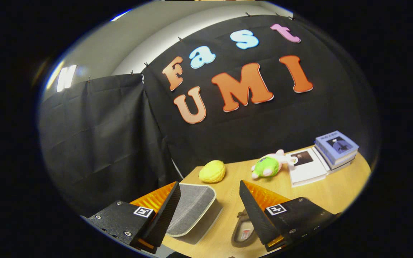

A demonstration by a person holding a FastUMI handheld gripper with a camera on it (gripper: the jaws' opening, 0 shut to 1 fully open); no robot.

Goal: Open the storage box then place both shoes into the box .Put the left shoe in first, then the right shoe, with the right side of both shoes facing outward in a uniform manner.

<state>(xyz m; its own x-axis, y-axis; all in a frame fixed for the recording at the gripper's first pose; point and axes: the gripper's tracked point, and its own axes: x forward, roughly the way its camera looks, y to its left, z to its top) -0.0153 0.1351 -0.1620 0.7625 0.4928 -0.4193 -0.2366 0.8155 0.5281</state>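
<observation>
Jaws (pixel 210 211) stand open, empty. A grey shoe (pixel 192 213) lies sole-up between them on the desk (pixel 335 190); second shoe (pixel 243 231) near right. Confirm which is left before closing.

Beyond the open tongs (pixel 210 208) on the surface (pixel 335 193), a shoe (pixel 192 211) lies nearest; farther back sit two plush toys (pixel 212 171), books (pixel 335 148) rightmost.

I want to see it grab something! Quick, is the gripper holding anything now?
Gripper: jaws open, holding nothing; the grey shoe lies on the table between them.
</observation>
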